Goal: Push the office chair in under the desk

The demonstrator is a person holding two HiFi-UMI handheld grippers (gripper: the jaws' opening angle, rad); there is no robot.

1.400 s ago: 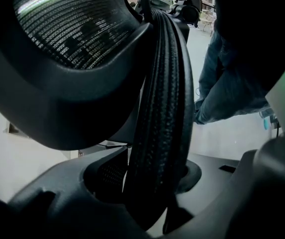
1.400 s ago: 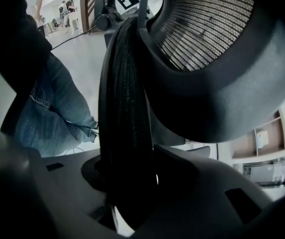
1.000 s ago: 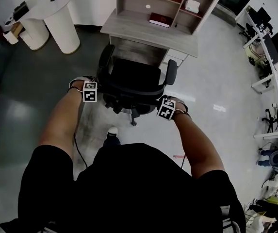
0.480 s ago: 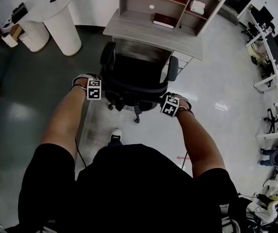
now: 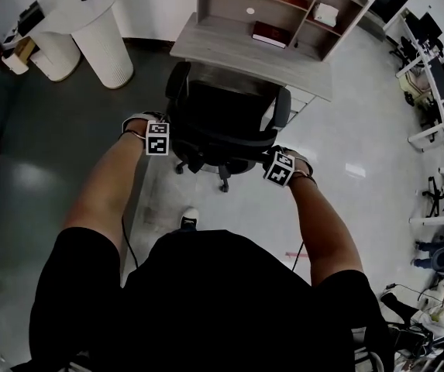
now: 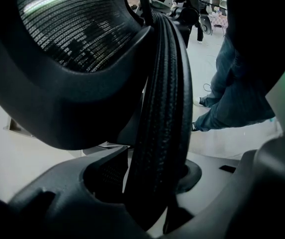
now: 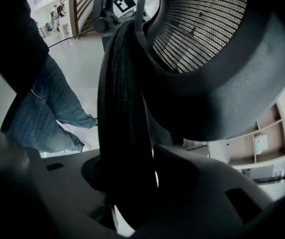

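A black mesh-backed office chair (image 5: 223, 118) faces a grey desk (image 5: 303, 74) with a shelf hutch, and its front sits at the desk's edge. In the head view my left gripper (image 5: 158, 138) is at the left end of the backrest's top rim and my right gripper (image 5: 278, 167) at the right end. In the left gripper view the ribbed black rim (image 6: 163, 103) runs down between the jaws of the left gripper (image 6: 152, 198), which press on it. The right gripper view shows the same rim (image 7: 124, 108) clamped in the right gripper (image 7: 132, 193).
Two white round pedestal tables (image 5: 101, 31) stand at the far left. A red book (image 5: 270, 35) lies on the desk. Other desks and chairs (image 5: 438, 91) line the right side. A thin cable (image 5: 125, 242) trails on the floor beside my shoe (image 5: 189, 220).
The chair and both grippers have moved together towards the desk, up in the head view. My foot has stepped forward behind them. Both grips are unchanged.
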